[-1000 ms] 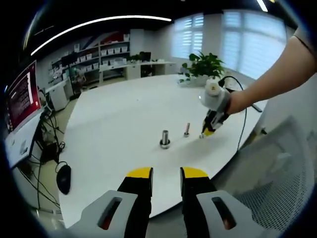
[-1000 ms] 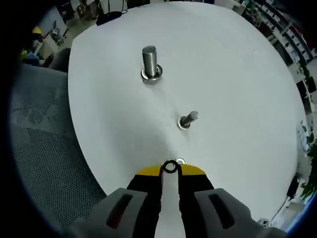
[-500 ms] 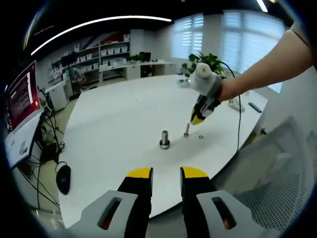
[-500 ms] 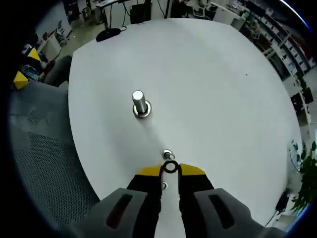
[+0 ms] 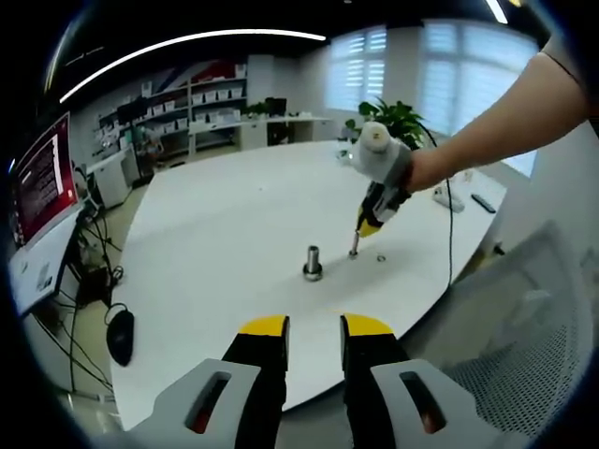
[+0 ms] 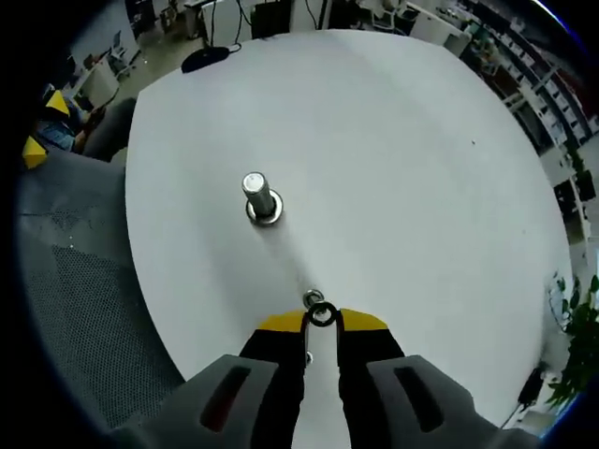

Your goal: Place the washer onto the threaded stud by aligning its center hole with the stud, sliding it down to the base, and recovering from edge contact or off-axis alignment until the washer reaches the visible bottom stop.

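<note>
Right at the bottom middle of the right gripper view, the right gripper [image 6: 321, 319] is pinching the washer [image 6: 322, 315] between its yellow tips, just touching the top of the small threaded stud [image 6: 313, 299] on the white counter [image 6: 421, 187]. Bigger bolt [image 6: 257, 195] stands upper left. Left gripper [image 5: 314, 326] hangs back off the counter edge, jaws apart, holding nothing.

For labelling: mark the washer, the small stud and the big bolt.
washer [image 6: 321, 316], right gripper view, on its ring.
small stud [image 6: 313, 298], right gripper view, on its top.
big bolt [image 6: 255, 189], right gripper view, on its shaft.
</note>
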{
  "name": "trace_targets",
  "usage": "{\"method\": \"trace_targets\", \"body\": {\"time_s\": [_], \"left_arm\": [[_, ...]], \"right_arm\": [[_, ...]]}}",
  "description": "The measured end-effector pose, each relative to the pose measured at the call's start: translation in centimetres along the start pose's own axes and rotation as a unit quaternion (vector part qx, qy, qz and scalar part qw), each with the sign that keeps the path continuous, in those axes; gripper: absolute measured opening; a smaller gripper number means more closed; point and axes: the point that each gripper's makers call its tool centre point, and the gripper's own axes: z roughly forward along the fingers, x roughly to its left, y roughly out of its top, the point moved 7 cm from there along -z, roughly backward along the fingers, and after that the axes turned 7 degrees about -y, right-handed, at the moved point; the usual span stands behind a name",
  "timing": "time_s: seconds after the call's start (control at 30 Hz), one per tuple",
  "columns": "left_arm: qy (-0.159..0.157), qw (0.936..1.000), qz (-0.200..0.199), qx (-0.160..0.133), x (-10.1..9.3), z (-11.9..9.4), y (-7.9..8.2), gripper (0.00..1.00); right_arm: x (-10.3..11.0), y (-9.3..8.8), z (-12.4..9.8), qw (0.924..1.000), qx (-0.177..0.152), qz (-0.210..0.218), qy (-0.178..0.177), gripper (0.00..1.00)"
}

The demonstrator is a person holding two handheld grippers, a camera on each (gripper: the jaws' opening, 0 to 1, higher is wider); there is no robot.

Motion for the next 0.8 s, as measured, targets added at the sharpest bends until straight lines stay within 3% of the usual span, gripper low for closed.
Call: {"method": "trace_targets", "body": {"time_s": [0.37, 0.8], "left_arm": [[0.002, 1.0, -0.001, 0.002, 0.1, 0.0, -0.1, 0.19], [0.005, 0.9999, 0.0, 0.012, 0.1, 0.1, -0.3, 0.19]], "right_arm": [[0.2, 0.0, 1.5, 0.9998, 0.016, -0.009, 0.008, 0.14], [1.0, -0.7, 3.9, 0.9989, 0.037, 0.012, 0.025, 0.14]]}}
